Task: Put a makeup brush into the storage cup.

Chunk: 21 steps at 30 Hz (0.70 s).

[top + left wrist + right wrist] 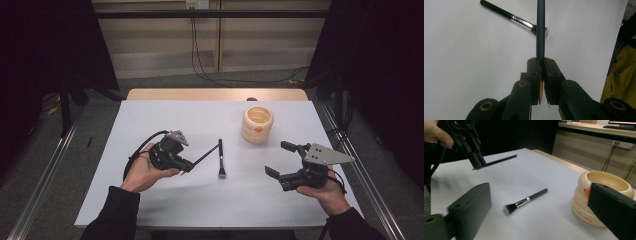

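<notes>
Left gripper point(541, 75): jaws pinching a dark pencil point(540, 30), lifted. Right gripper point(281, 160): jaws spread, empty, near right. Makeup brush point(221, 159) flat mid-surface point(165, 115); ribbed holder point(257, 124) far right. Step: carrying. Next, likely: pencil over holder's mouth.

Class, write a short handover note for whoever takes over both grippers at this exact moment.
Left gripper: shut on a thin dark pencil, held above the table.
Right gripper: open, holding nothing, near the cream holder.
Makeup brush: lying flat on the white table between the grippers.
Done: pencil lifted.
Left, probably: drop the pencil in the holder, then pick up the brush.
</notes>
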Each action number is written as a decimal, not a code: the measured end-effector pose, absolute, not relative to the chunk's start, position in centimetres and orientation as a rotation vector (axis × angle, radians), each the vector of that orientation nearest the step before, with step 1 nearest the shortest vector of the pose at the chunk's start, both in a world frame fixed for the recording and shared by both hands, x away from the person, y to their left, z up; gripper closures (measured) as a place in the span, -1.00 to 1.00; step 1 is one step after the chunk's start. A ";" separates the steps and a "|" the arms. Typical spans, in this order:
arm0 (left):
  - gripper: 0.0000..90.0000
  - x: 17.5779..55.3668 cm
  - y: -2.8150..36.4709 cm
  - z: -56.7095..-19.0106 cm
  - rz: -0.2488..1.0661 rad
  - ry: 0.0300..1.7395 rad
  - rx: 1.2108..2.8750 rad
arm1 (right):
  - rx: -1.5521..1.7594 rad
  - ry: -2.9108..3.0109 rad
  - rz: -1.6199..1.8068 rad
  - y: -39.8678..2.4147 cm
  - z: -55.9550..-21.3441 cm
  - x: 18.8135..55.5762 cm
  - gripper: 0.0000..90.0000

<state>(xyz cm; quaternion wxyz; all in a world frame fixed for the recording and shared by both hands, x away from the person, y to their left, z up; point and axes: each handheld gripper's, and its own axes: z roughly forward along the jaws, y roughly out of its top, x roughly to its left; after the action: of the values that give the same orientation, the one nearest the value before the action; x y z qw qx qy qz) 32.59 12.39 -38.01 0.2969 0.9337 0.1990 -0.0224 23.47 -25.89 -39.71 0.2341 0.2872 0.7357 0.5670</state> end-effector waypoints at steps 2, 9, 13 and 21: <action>0.87 32.5 12.2 -38.0 -0.063 0.531 2.478 | 0.795 2.015 1.572 -25.7 -39.6 23.7 -0.80; 0.87 32.4 11.3 -37.6 -0.059 0.483 2.494 | 0.793 1.997 1.590 -25.4 -38.7 24.7 -0.82; 0.87 32.7 10.6 -37.3 -0.058 0.488 2.505 | 0.757 2.057 1.579 -24.6 -38.1 25.8 -0.81; 0.87 33.0 9.3 -36.8 -0.050 0.443 2.524 | 0.705 2.071 1.567 -23.0 -37.2 27.9 -0.72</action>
<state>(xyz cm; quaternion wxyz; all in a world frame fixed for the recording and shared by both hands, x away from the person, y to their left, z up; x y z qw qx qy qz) 33.05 9.33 -36.78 0.2852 0.9439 0.1655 -0.0185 27.90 -22.97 -37.20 0.2231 0.2555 0.7501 0.5677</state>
